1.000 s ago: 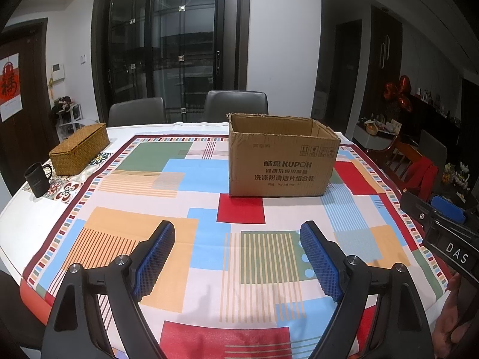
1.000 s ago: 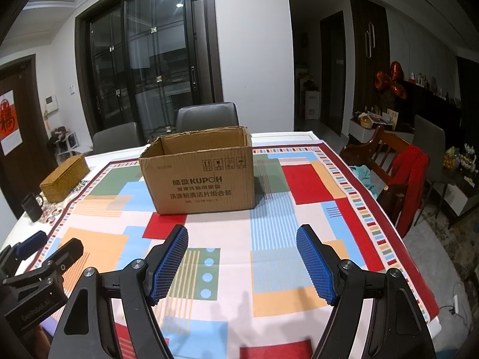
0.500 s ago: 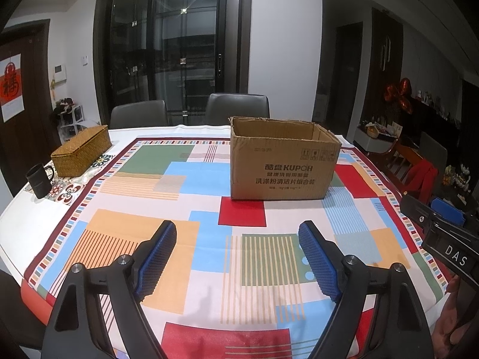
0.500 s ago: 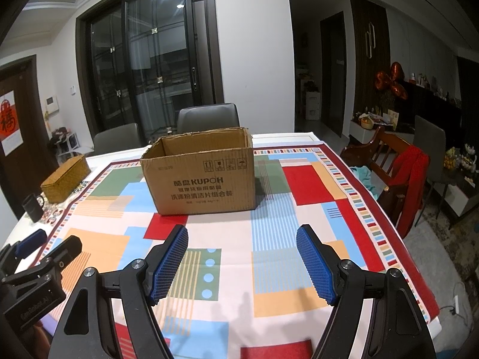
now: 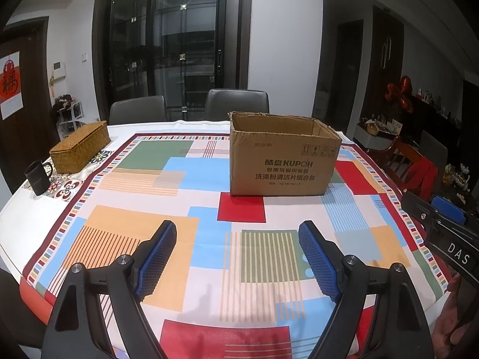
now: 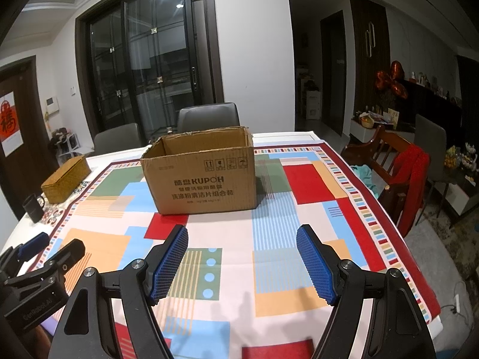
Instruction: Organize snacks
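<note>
Bottom of frame, both views: left gripper (image 5: pixel 236 257) and right gripper (image 6: pixel 242 262) w/ jaws spread wide, nothing btwn the blue pads, hovering over patterned tablecloth (image 5: pixel 191 227). Center frame: open-top cardboard box (image 5: pixel 281 161) upright on cloth, inside not visible. Left edge: black mug (image 5: pixel 37 178), then woven basket (image 5: pixel 79 146). Far: two grey chairs (image 5: pixel 236 100).
</note>
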Motion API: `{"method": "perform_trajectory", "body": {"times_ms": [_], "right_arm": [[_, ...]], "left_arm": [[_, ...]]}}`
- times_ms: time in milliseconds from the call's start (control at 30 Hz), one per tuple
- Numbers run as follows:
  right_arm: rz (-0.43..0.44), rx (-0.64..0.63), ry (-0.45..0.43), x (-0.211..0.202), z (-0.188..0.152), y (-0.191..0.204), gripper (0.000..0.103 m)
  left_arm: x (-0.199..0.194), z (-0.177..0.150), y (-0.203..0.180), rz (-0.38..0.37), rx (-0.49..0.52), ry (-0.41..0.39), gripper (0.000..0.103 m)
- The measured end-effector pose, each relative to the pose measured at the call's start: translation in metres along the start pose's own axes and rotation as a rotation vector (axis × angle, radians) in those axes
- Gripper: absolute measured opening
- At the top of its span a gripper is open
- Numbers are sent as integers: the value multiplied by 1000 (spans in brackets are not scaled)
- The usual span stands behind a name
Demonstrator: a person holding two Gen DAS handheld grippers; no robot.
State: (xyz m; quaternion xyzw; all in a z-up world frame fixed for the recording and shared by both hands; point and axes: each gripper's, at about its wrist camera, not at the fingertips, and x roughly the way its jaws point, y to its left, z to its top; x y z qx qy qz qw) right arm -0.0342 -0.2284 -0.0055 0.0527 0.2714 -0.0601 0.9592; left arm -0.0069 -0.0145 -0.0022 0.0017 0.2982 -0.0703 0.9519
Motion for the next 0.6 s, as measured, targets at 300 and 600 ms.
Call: {"method": "perform_trajectory", "body": {"times_ms": [300, 600], "right_arm": [[-1, 1, -1, 0, 0, 0, 76], [-2, 1, 3, 1, 1, 0, 76]], "left_arm": [[0, 0, -1, 2, -2, 0, 84], [3, -2, 0, 7, -1, 7, 84]]}}
